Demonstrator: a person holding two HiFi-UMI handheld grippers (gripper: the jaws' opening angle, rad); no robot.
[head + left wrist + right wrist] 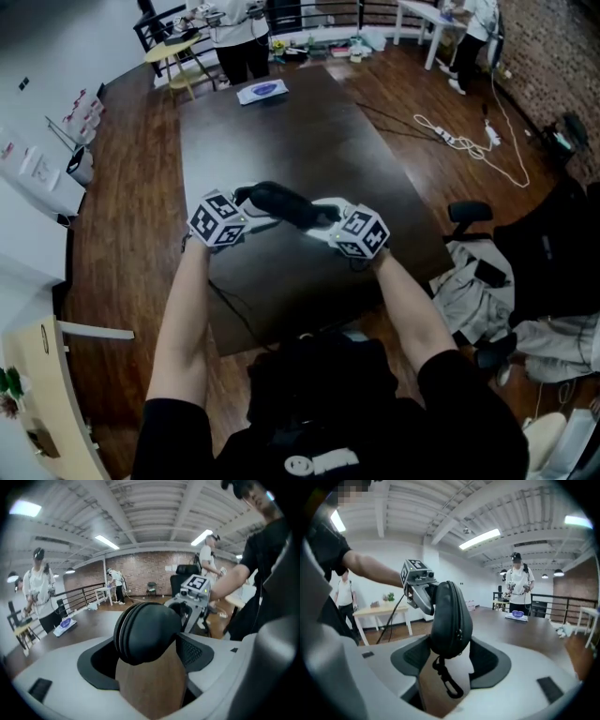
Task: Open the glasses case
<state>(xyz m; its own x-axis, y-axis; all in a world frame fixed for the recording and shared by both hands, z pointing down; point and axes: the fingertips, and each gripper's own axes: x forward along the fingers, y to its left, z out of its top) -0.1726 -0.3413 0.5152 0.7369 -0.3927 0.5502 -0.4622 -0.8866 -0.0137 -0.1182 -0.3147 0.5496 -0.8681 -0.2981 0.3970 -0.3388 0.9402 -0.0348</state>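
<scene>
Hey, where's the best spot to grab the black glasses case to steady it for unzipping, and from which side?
Probably its rounded end, coming in end-on as the right gripper does. Pads sit on the two broad shells of the glasses case, so the zip seam along its narrow edge stays clear between them.

The glasses case [281, 202] hangs above the table [281, 131], between the left hand-held gripper [251, 212] and the right hand-held gripper [317, 221].

head view steeply above table [281, 141]; gripper views opposed, close, sharing glasses case [147, 632].
</scene>
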